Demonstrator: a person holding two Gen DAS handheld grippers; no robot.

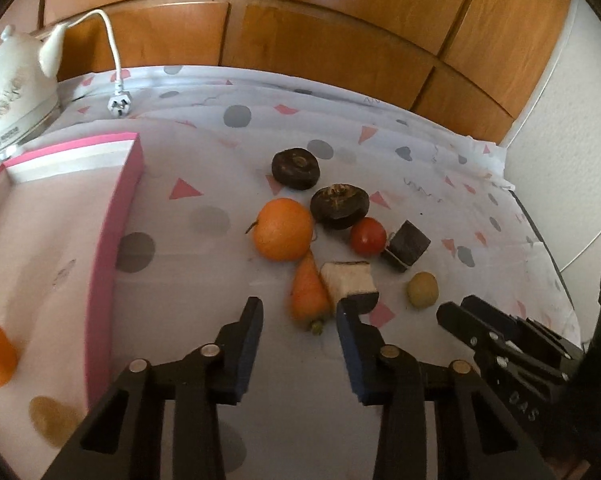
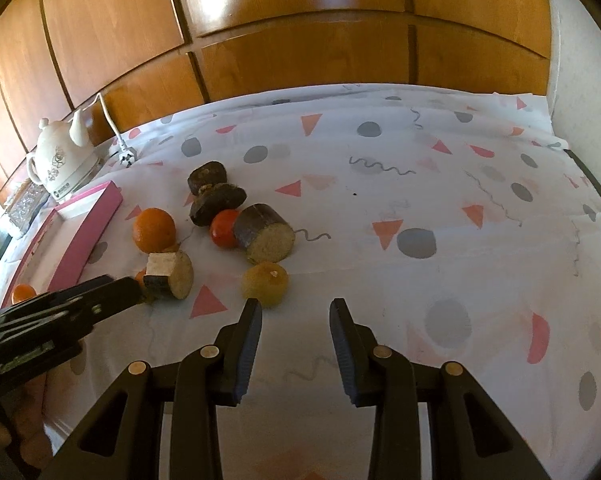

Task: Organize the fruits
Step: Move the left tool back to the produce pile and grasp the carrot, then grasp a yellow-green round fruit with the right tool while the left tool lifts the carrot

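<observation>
With the left gripper (image 1: 296,314) spread and empty just short of the carrot (image 1: 309,292) on the surface, beside the orange (image 1: 283,229), it should straddle the carrot's middle squarely before closing, while the right gripper (image 2: 294,312) waits open.

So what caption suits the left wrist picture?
Open left gripper nears a carrot beside the pink tray.

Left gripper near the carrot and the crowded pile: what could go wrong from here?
1. The left gripper is open just short of the carrot, which lies against the orange and a cut chunk; closing could nudge either.
2. The round orange and tomato could roll across the cloth if bumped.
3. The right gripper, open near the yellow fruit, works close by; the two could collide.
</observation>
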